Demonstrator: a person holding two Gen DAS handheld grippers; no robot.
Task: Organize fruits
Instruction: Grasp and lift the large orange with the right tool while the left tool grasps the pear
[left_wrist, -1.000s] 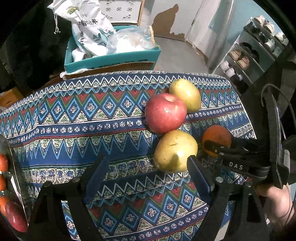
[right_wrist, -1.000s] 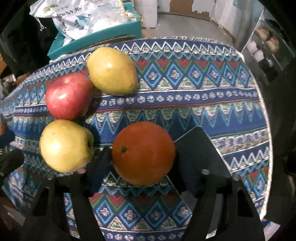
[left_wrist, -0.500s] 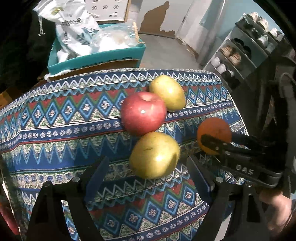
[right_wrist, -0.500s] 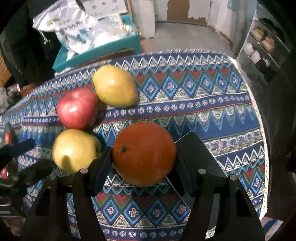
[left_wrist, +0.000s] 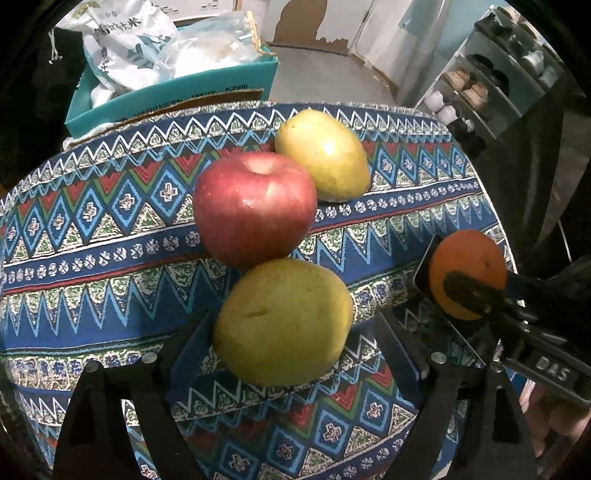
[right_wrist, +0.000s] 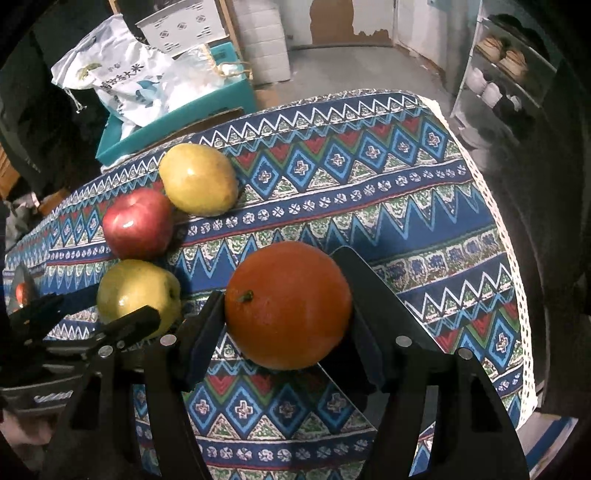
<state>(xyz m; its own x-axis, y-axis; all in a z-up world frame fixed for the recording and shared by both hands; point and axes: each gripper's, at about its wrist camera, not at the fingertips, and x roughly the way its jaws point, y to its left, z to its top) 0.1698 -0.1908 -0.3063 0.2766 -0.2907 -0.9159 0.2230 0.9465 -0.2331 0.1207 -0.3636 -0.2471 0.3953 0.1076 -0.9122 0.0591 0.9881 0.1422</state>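
Note:
My right gripper (right_wrist: 286, 306) is shut on an orange (right_wrist: 288, 304) and holds it lifted above the patterned tablecloth (right_wrist: 424, 229); the orange also shows in the left wrist view (left_wrist: 467, 278). My left gripper (left_wrist: 284, 332) is open, its jaws on either side of the near yellow pear (left_wrist: 282, 321), which rests on the cloth. A red apple (left_wrist: 255, 208) sits just behind it, touching it. A second yellow pear (left_wrist: 323, 160) lies behind the apple. The same three fruits show in the right wrist view: near pear (right_wrist: 136, 291), apple (right_wrist: 138, 223), far pear (right_wrist: 199, 179).
A teal box (left_wrist: 173, 96) with white bags (left_wrist: 125, 44) stands beyond the table's far edge. A shelf with shoes (left_wrist: 480, 88) stands at the right. The table's lace-trimmed right edge (right_wrist: 509, 258) is close to my right gripper.
My right gripper closed on the orange and lifted it off the cloth. My left gripper moved forward until the near pear sits between its open jaws.

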